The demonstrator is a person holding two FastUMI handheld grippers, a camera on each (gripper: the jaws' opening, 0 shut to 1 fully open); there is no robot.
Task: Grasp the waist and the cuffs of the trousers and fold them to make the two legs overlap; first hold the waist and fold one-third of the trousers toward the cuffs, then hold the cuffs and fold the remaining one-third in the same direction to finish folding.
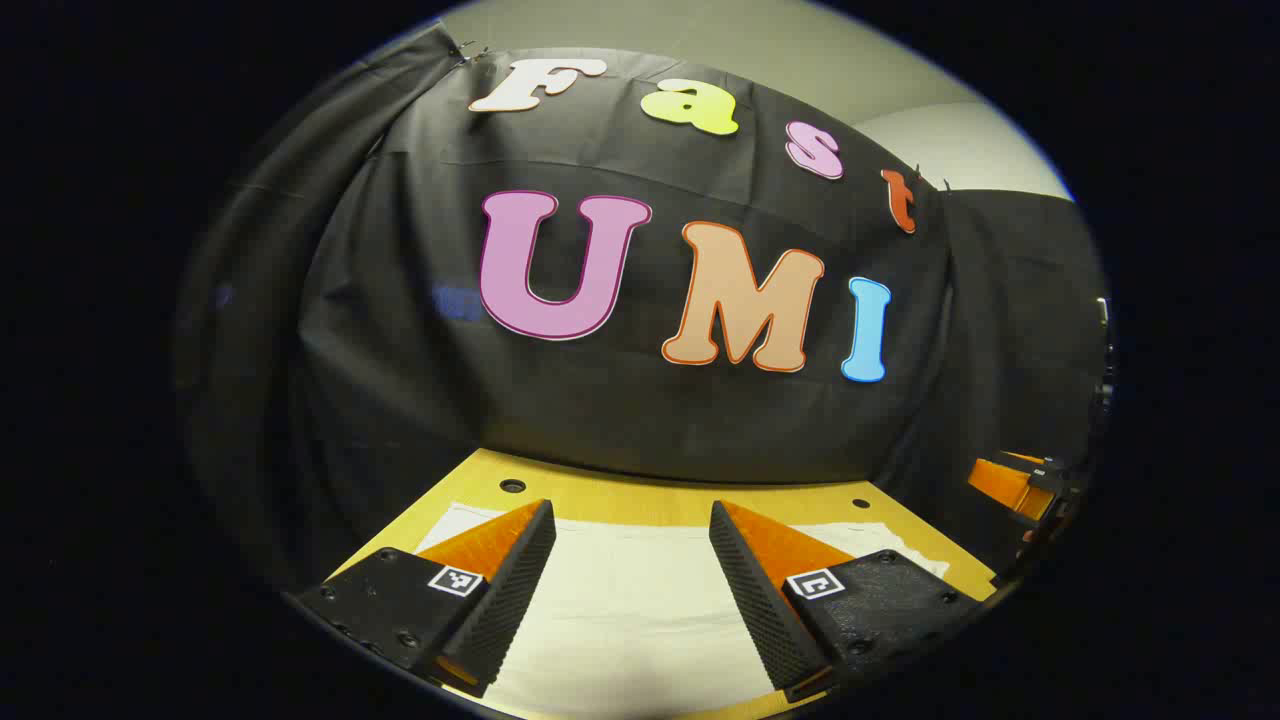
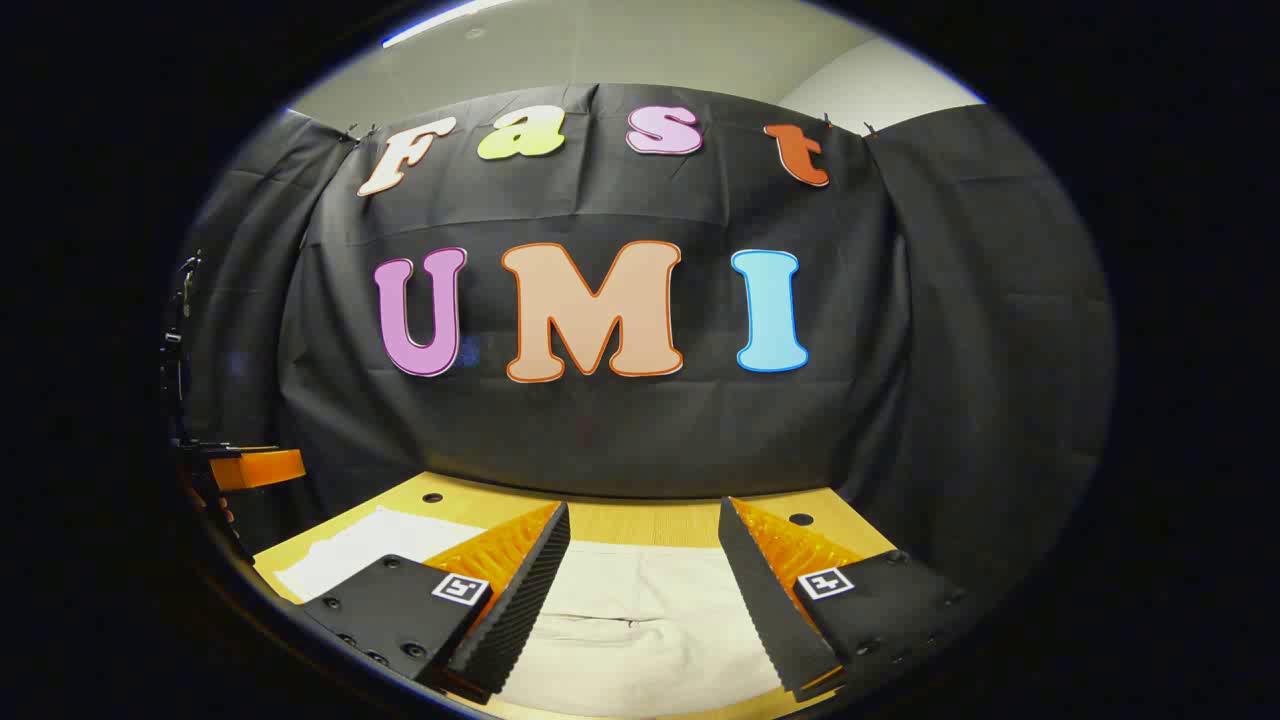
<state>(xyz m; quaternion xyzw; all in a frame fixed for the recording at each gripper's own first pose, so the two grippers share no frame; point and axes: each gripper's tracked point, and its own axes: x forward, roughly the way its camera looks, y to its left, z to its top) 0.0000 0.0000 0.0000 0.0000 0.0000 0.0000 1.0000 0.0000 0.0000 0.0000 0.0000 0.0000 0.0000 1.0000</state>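
1. Left gripper [image 1: 632, 590]: jaws spread wide, nothing between them, hovering above the trousers [image 1: 640, 610].
2. Right gripper [image 2: 643, 595]: also spread, empty, over the same pale cloth [image 2: 640, 630].
3. Trousers lie flat on the wooden table [image 1: 690, 500], spanning most of it; a seam or waist edge sits below the right gripper, hard to tell which end.
4. Progress: looks like no fold made yet; leg overlap and both thirds remain.
5. Surroundings: black booth wall behind the table. Nothing blocks the approach.

Pale trousers [image 2: 640, 625] flat on table [image 2: 640, 520]
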